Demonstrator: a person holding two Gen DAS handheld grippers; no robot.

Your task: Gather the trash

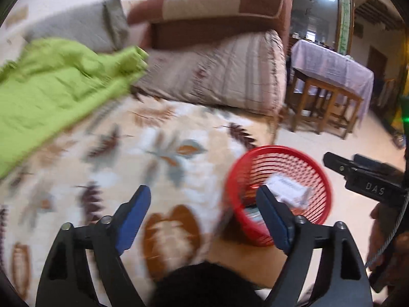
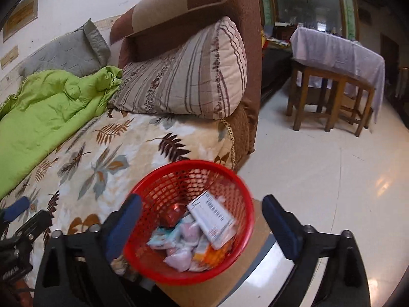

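A red mesh basket (image 2: 237,186) stands on a brown board beside the bed and holds several wrappers, pouches and a white barcoded box (image 2: 212,220). My right gripper (image 2: 202,225) hangs open right above it, nothing between its blue fingers. In the left wrist view the basket (image 1: 235,176) is at the lower right, the white box (image 1: 288,189) inside it. My left gripper (image 1: 204,215) is open and empty over the leaf-patterned bed cover (image 1: 163,158), its right finger (image 1: 271,217) overlapping the basket. The right gripper's black body (image 1: 368,179) shows at the right edge.
A green blanket (image 2: 43,117) lies along the bed's left side, a grey pillow (image 2: 66,53) behind it. A striped pillow (image 2: 186,76) leans on the brown headboard (image 2: 204,7). Glossy floor (image 2: 319,168) stretches right toward wooden stools (image 2: 329,97) under a cloth-covered table.
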